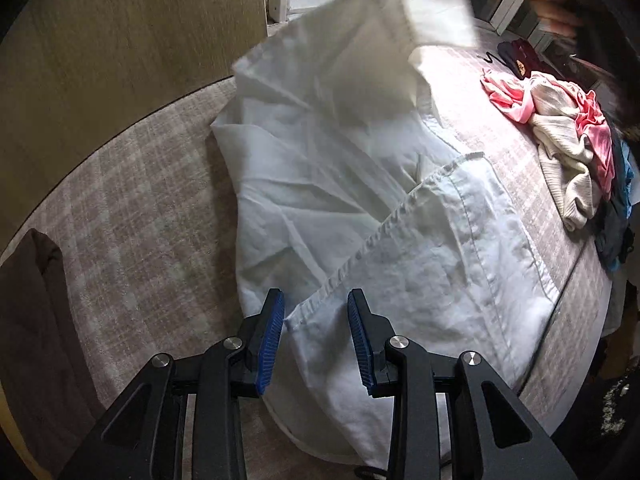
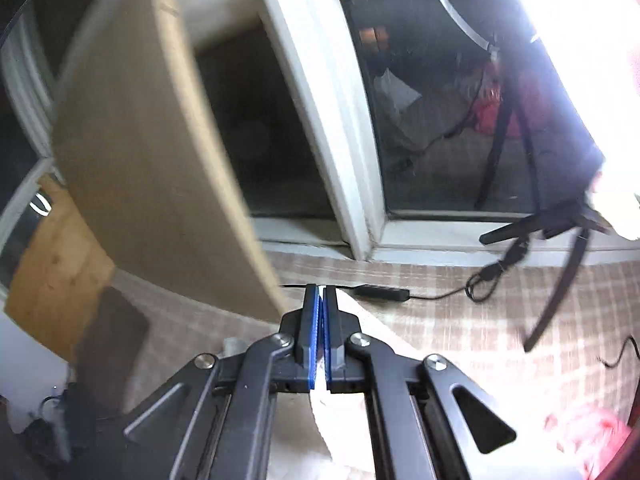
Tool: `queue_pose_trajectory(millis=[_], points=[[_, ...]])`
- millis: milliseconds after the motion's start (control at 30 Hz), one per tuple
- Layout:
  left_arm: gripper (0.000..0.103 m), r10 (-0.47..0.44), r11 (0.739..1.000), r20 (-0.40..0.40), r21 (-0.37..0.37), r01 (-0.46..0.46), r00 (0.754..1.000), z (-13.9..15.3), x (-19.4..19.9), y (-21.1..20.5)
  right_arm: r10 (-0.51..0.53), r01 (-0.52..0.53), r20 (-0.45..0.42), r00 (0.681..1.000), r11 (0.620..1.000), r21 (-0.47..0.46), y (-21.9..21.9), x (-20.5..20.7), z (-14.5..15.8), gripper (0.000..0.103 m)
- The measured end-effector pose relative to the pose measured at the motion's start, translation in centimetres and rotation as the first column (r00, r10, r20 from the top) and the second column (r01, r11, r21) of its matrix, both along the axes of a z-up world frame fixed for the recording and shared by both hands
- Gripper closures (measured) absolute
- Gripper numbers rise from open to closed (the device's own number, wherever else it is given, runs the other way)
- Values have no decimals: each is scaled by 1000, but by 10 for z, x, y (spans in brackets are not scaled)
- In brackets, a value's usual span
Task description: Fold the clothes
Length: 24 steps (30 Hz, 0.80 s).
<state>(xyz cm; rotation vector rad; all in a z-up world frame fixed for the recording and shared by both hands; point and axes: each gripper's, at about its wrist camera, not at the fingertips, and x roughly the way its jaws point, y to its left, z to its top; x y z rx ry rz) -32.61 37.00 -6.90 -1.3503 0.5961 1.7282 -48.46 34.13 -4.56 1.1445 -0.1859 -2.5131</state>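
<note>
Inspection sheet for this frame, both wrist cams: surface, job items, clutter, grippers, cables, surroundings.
Surface: plaid bed cover, wrinkled.
Job's things: white shirt spread out, far end lifted.
Clutter: pile of pink and cream clothes at the right edge; brown cloth at left.
Grippers: left gripper jaws open over the shirt's hem; right gripper jaws shut on white fabric.
Cables: black cable with an adapter on the bed.
Surroundings: window frame, wooden panel.
</note>
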Motion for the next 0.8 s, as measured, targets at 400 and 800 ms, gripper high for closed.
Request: queue_pose_trajectory(millis=[400,800], points=[[71,11,968,-55,251,3,998,88,-7,-11,-66,66,-206,976,998,-9,-10,220,52,102],[64,11,979,-133,202,16,991,100,-20,-21,-167,176,183,969,984,-37,-10,247,-58,63]])
